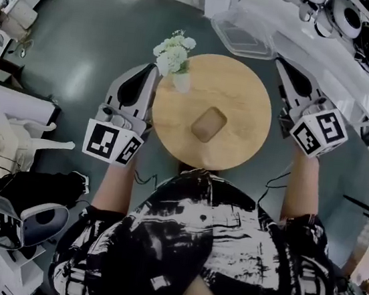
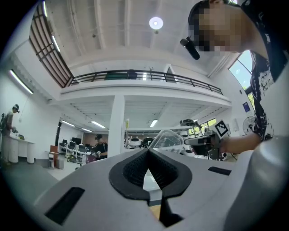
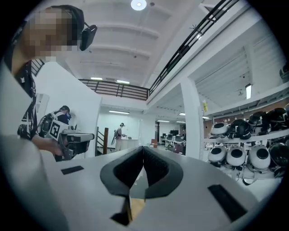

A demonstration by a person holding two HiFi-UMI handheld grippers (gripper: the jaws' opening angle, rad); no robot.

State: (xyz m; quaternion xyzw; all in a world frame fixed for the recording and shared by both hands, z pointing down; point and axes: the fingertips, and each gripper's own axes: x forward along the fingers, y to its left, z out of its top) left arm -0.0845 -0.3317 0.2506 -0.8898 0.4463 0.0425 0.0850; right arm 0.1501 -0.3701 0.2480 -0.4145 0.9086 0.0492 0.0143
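while both grippers flanked the round table point(image 1: 243, 111), fingers clenched on nothing | flower vase point(image 1: 180, 79) stood just right of left gripper point(image 1: 152, 72) | right gripper point(image 1: 281, 64) lay well apart

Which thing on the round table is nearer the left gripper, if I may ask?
The white-flower vase, upright beside the left gripper; the tan block lies farther off.

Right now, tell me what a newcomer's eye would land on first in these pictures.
A round wooden table fills the middle of the head view, with a vase of white flowers at its far left edge and a tan pad near its centre. The left gripper and right gripper flank it, both shut and empty. A clear tub lies beyond the table, near the right gripper.
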